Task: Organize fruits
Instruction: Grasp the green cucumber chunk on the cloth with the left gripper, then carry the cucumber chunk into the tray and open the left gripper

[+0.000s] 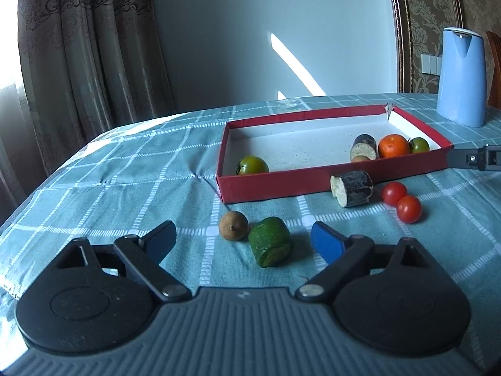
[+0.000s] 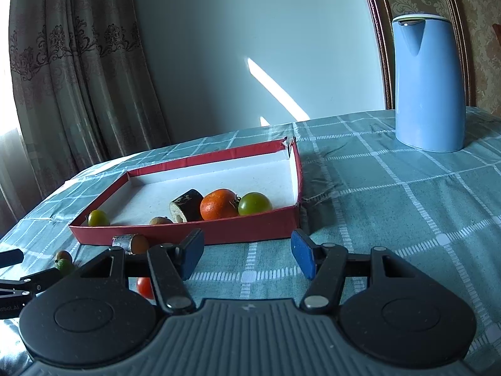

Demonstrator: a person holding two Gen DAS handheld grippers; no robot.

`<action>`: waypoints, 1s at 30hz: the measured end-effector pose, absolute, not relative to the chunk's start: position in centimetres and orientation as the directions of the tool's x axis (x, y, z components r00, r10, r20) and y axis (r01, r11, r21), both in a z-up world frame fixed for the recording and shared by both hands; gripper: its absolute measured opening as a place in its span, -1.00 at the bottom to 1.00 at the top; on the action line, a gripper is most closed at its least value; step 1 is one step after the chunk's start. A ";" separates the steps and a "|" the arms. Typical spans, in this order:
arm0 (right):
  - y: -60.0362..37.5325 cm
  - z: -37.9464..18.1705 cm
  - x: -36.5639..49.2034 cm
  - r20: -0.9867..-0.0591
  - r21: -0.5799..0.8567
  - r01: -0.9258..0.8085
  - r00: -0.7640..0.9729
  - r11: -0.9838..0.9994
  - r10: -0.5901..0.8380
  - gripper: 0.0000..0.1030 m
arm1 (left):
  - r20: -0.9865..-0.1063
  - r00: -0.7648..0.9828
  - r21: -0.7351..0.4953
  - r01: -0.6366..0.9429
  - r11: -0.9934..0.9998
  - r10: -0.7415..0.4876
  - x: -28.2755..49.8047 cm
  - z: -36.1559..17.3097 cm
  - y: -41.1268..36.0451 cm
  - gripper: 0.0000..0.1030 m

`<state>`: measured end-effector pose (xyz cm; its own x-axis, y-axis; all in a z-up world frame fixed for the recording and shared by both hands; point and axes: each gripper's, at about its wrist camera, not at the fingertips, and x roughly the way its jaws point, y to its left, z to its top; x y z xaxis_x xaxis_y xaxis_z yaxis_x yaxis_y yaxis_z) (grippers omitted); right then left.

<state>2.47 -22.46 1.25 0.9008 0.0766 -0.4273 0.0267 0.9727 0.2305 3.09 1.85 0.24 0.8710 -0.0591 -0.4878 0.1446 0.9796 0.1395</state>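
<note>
- Looking along my left gripper (image 1: 243, 240), I see its blue-padded fingers (image 1: 327, 244) spread wide, holding nothing.
- Between the fingers, on the checked tablecloth (image 1: 125, 172), lie a brown round fruit (image 1: 233, 226) and, just right of it, a green cucumber chunk (image 1: 271, 246); whether they touch, I cannot tell.
- Beyond them sits the red tray (image 1: 281, 185), with one green tomato (image 1: 252, 165) at its left end and a dark-skinned chunk (image 1: 364, 147), an orange (image 1: 394, 146) and a second green tomato (image 1: 419, 145) at its right.
- Just outside the tray's near wall lie another dark-skinned piece (image 1: 352, 188) and two red cherry tomatoes (image 1: 401, 201), side by side.
- My right gripper (image 2: 247, 254) is also wide open and empty, over bare cloth near the tray's right corner.
- A blue jug (image 2: 428, 84) stands far right.
</note>
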 end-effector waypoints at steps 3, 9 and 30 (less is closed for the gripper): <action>-22.4 1.3 2.4 -0.425 0.233 0.022 0.901 0.972 0.082 0.18 | -0.518 0.854 0.131 0.133 0.982 -0.046 4.1 0.0 1.6 0.64; -22.4 1.4 2.4 -0.417 0.240 0.019 0.905 0.971 0.086 0.18 | -0.550 0.834 0.126 0.135 0.983 -0.044 5.1 -0.4 1.2 0.27; -22.6 1.8 1.9 -0.394 0.257 0.019 0.915 0.966 0.087 0.18 | -0.480 0.861 0.027 0.206 0.978 -0.168 2.3 1.9 2.0 -0.43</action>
<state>1.87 -22.64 1.76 0.9152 0.0871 -0.3936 0.0186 0.9663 0.2569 2.27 2.02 1.86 0.8607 -0.1685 -0.4804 0.2064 0.9781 0.0268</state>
